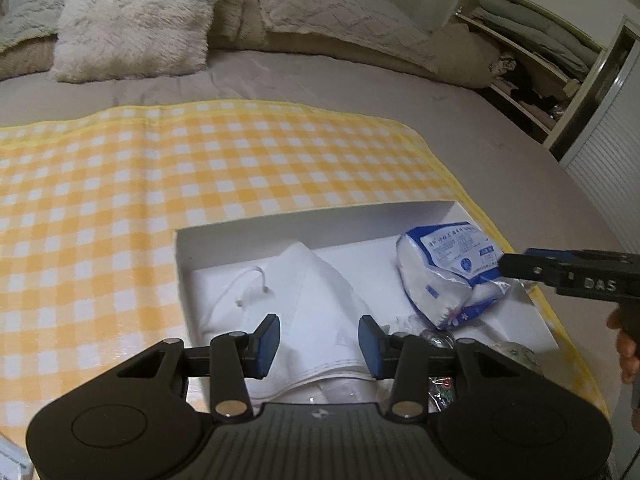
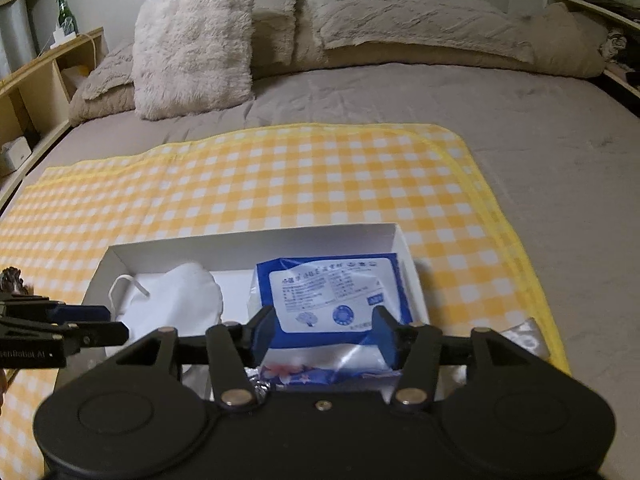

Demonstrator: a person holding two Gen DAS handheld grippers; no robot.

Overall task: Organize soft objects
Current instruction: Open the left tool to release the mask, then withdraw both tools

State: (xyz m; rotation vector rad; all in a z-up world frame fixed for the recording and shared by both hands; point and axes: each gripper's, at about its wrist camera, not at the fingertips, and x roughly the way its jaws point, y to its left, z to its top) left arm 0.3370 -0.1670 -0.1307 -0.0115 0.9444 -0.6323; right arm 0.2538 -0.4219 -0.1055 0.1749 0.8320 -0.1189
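Observation:
A white open box (image 1: 320, 220) (image 2: 256, 242) lies on a yellow checked cloth on the bed. In it lie a white face mask (image 1: 304, 280) (image 2: 176, 300) on the left and a blue-and-white packet of cotton (image 1: 448, 268) (image 2: 332, 300) on the right. My left gripper (image 1: 319, 342) hovers open over the mask, with the jaws on either side of it and not closed. My right gripper (image 2: 325, 334) has its jaws on both sides of the packet and holds it tilted above the box floor. It shows side-on in the left wrist view (image 1: 516, 264).
The checked cloth (image 1: 200, 168) (image 2: 280, 176) covers the near part of a grey bed. Fluffy pillows (image 2: 196, 44) lie at the headboard. Wooden shelves (image 2: 32, 92) stand at the left, and a wardrobe with folded bedding (image 1: 540, 52) at the right. Small wrapped items (image 1: 440, 384) lie at the box's near end.

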